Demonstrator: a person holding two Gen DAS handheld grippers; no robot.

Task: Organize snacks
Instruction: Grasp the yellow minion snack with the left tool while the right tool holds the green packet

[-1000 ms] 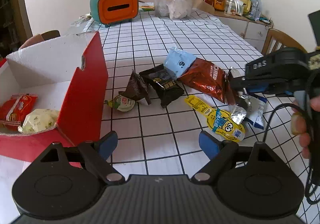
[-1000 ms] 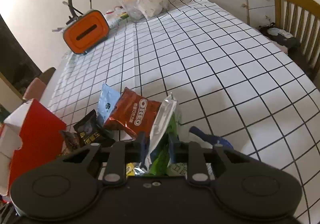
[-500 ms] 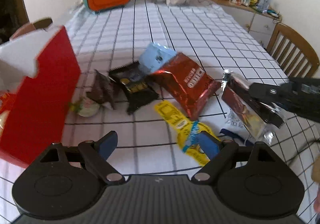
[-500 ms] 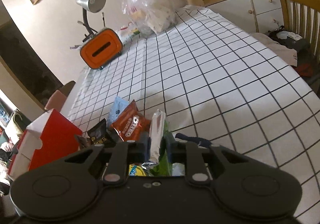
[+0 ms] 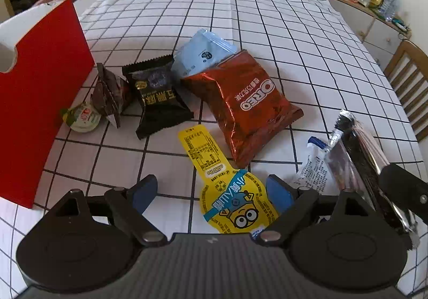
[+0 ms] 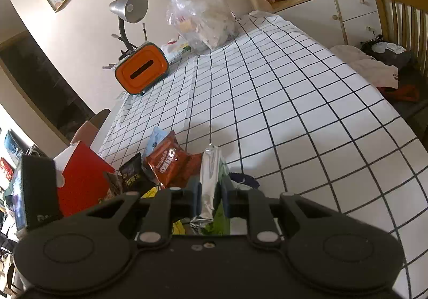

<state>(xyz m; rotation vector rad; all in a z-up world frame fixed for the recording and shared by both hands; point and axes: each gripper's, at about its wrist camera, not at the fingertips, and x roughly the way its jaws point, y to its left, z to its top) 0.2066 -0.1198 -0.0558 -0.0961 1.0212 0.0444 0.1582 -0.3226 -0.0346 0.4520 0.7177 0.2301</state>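
Silver packet (image 6: pixel 210 186) is clamped in your right tool (image 6: pixel 210 198); carry it to the red box (image 5: pixel 40 90). Your left tool (image 5: pixel 211 192) hangs spread over the yellow pouch (image 5: pixel 230 192).

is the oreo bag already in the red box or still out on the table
Still out. The Oreo bag lies flat on the checked tablecloth, beside the red box, its top overlapping a light blue packet.

You read OREO, upside down, on the red-brown bag (image 5: pixel 240 101) mid-table | "minions" on the yellow pouch (image 5: pixel 224 181) at the near edge | other print on it is too small to read.
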